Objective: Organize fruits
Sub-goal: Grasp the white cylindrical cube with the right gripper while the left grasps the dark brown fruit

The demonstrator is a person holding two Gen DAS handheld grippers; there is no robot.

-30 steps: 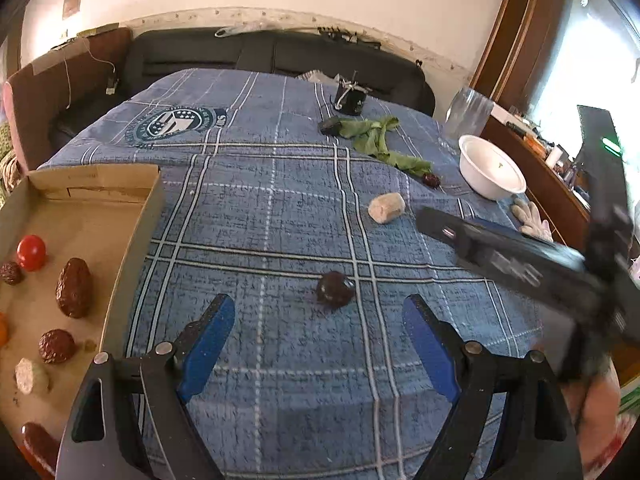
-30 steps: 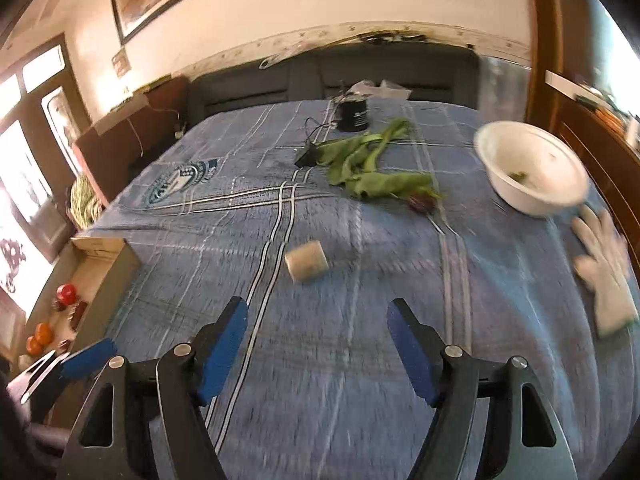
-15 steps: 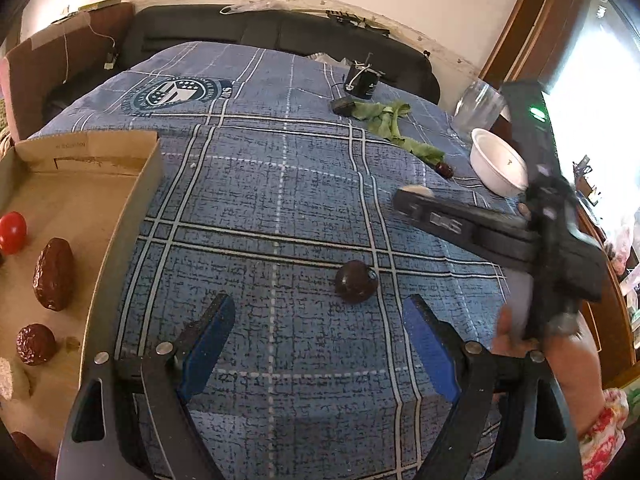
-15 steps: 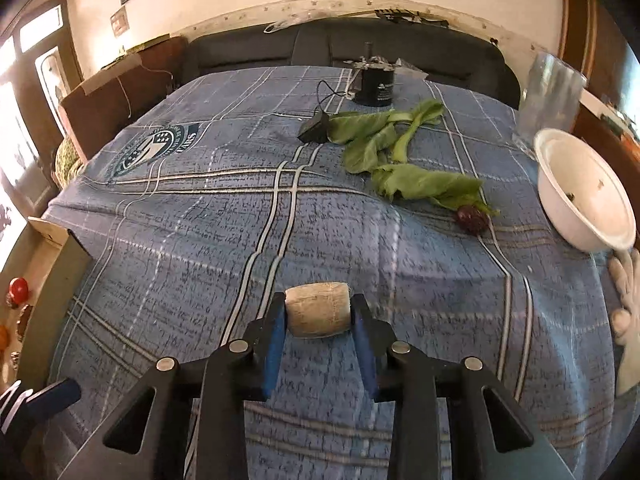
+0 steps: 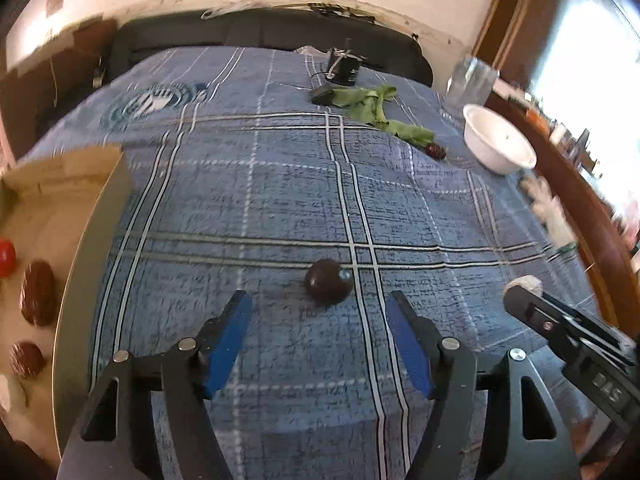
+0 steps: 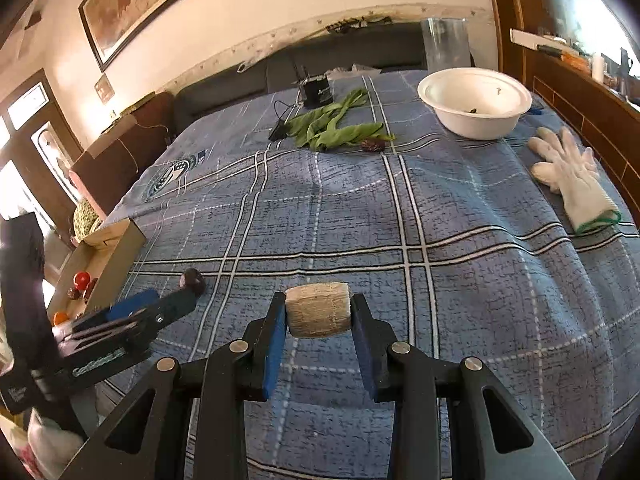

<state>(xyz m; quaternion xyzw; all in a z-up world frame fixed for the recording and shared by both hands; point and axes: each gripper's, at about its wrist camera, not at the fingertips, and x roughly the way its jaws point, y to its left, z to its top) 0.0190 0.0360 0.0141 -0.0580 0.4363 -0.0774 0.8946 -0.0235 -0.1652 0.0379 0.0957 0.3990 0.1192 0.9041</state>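
My right gripper (image 6: 318, 316) is shut on a pale beige, barrel-shaped fruit piece (image 6: 318, 310) and holds it above the blue plaid cloth. It also shows at the right edge of the left wrist view (image 5: 522, 286). My left gripper (image 5: 318, 316) is open, its blue pads on either side of a dark round fruit (image 5: 327, 282) that lies on the cloth just ahead. That fruit also shows in the right wrist view (image 6: 193, 279). A cardboard box (image 5: 92, 248) at the left holds a red tomato (image 5: 6, 258) and brown dates (image 5: 38, 298).
A white bowl (image 6: 474, 126), a clear glass (image 6: 446, 44), green leaves (image 6: 336, 130) with a dark date (image 6: 373, 145) beside them, and a black device with cable (image 6: 316, 92) lie at the far side. A white glove (image 6: 572, 178) lies at the right.
My right gripper has lifted the beige piece off the cloth and pulled back to the right. My left gripper has moved closer to the dark round fruit, still open.
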